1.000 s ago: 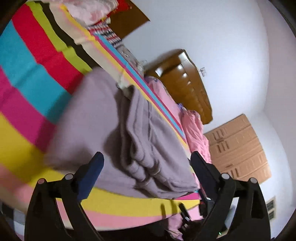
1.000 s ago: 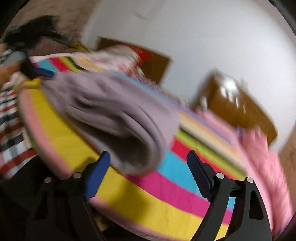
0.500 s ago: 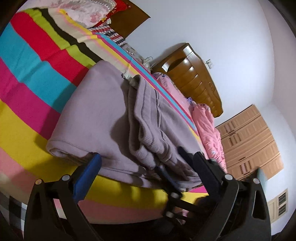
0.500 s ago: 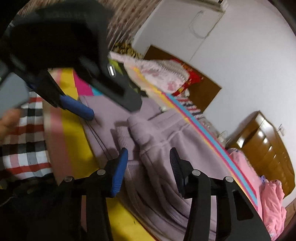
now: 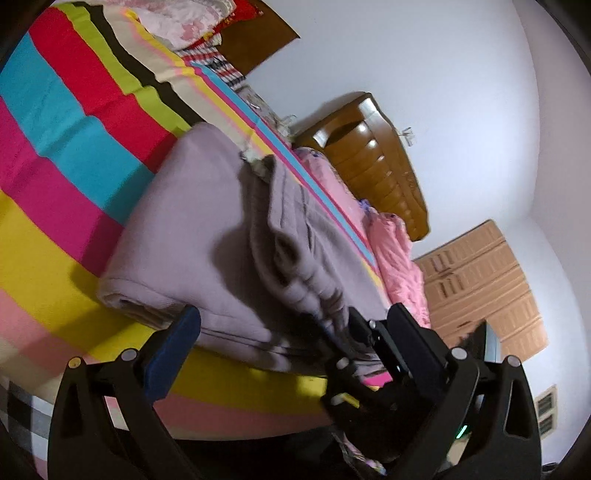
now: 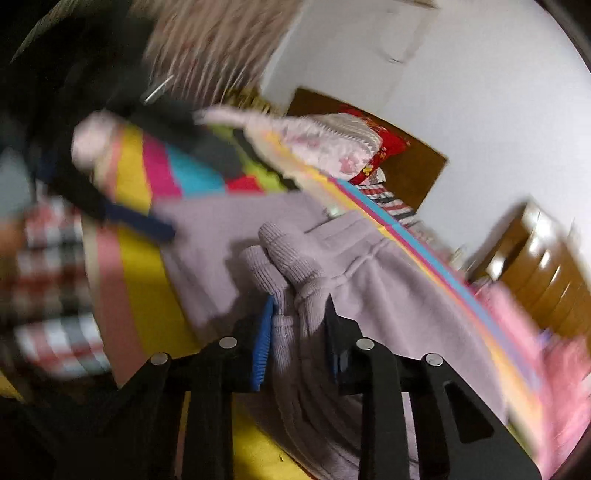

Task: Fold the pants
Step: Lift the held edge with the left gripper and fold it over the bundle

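Lilac pants lie folded on the striped bedspread, with their ribbed cuffs bunched on top near the bed's front edge. My right gripper is closing its jaws, and the cuffs fill the gap between the pads and are squeezed. It shows in the left wrist view as black fingers in the cloth. My left gripper stands wide open just in front of the pants' folded near edge, touching nothing. One of its blue fingers is blurred in the right wrist view.
Pillows and bedding are piled at the bed's head. A pink quilt lies beyond the pants, beside a wooden headboard and a wardrobe. A checked cloth hangs at the bed's side.
My right gripper swung in over the pants to the cuffs and narrowed its jaws around them. My left gripper stayed in place and open.
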Demonstrator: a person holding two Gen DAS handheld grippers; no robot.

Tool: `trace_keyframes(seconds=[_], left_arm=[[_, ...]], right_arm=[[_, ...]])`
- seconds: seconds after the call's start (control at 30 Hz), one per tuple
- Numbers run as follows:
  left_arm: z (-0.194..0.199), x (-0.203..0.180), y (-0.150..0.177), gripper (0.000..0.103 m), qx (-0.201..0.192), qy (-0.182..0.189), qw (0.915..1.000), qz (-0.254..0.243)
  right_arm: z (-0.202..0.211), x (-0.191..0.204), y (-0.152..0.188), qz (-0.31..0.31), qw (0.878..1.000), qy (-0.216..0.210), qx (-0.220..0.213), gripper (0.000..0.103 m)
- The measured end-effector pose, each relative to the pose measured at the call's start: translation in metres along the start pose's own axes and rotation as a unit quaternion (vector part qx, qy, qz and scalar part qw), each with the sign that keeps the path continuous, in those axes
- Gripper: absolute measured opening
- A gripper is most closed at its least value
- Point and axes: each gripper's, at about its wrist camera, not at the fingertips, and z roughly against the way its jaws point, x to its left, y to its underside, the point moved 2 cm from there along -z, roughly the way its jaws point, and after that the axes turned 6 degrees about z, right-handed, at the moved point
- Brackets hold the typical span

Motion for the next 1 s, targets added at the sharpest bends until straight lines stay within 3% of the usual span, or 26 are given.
trace_keyframes(seconds=[0.1, 0.27, 0.33, 0.37, 0.47, 0.5, 0.6, 0.67, 0.77, 0.9, 1.0], left_arm=[[-0.016, -0.009, -0.009, 0.101, 0.03, 0.035, 0.9988, 0.013], [-0.068, -0.03, -0.03, 0.101, 0.094, 0.079, 0.9921, 0.025], [-0.092, -0.026, -0.035, 0.101, 0.119, 0.055, 0.9906, 0.038], [-0.101, -0.023, -0.035, 0.097, 0.126, 0.04, 0.9904, 0.04], [-0.112, -0.02, -0.032, 0.086, 0.12, -0.005, 0.9926, 0.016], [-0.111, -0.019, -0.031, 0.083, 0.116, -0.006, 0.9932, 0.015], [-0.107, -0.008, -0.032, 0.063, 0.104, -0.012, 0.9942, 0.026], [-0.105, -0.001, -0.034, 0.055, 0.1, -0.002, 0.9943, 0.037], [-0.105, 0.002, -0.035, 0.055, 0.1, 0.007, 0.994, 0.044], [-0.106, -0.002, -0.033, 0.055, 0.095, -0.014, 0.9947, 0.035], [-0.109, -0.004, -0.032, 0.039, 0.089, -0.044, 0.9947, 0.025]], right_arm=[[0.01, -0.008, -0.003, -0.009, 1.0, 0.004, -0.019, 0.024], [0.009, 0.007, -0.001, 0.019, 1.0, 0.015, -0.014, 0.024], [0.01, 0.013, 0.002, 0.03, 0.999, 0.012, -0.007, 0.026], [0.014, 0.015, 0.003, 0.04, 0.999, 0.007, -0.006, 0.034], [0.055, 0.008, 0.011, 0.054, 0.995, 0.067, -0.042, 0.075], [0.069, 0.003, 0.016, 0.043, 0.995, 0.078, -0.054, 0.077], [0.11, -0.028, 0.047, -0.034, 0.99, 0.114, -0.07, 0.082], [0.122, -0.049, 0.084, -0.101, 0.986, 0.126, -0.039, 0.084], [0.115, -0.063, 0.132, -0.19, 0.975, 0.109, 0.023, 0.084], [0.101, -0.07, 0.14, -0.224, 0.969, 0.105, 0.027, 0.082], [0.077, -0.075, 0.132, -0.192, 0.971, 0.135, 0.052, 0.082]])
